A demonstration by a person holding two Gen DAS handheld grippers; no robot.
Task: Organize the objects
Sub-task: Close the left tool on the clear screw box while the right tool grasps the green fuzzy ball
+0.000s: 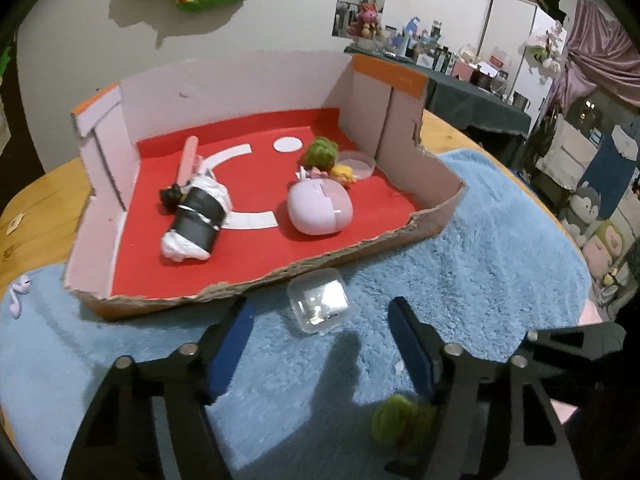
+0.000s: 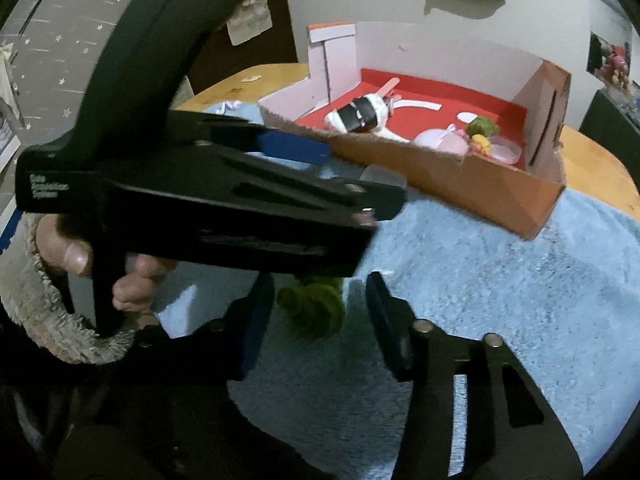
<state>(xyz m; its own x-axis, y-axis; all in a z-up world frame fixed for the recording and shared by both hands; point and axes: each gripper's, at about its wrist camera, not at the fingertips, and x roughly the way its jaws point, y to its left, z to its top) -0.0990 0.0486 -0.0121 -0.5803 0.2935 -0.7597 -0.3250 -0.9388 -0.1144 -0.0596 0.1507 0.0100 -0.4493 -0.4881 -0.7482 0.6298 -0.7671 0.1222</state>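
You are in a lived-in home room. Behind the wooden tabletop point(image 1: 440, 128) stands a cluttered side table point(image 1: 460, 92) of bottles and jars; beside that table a white fridge point(image 1: 512, 28), purple curtain point(image 1: 596, 40) and plush toys point(image 1: 592, 220).

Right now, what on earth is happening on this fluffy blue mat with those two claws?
A person is tidying small things into a torn cardboard box with a red floor. The left claw stands around a small clear plastic case on the blue mat, pads not yet touching it. The right claw straddles a fuzzy green ball, also not gripped. A lilac egg and other items already lie in the box.
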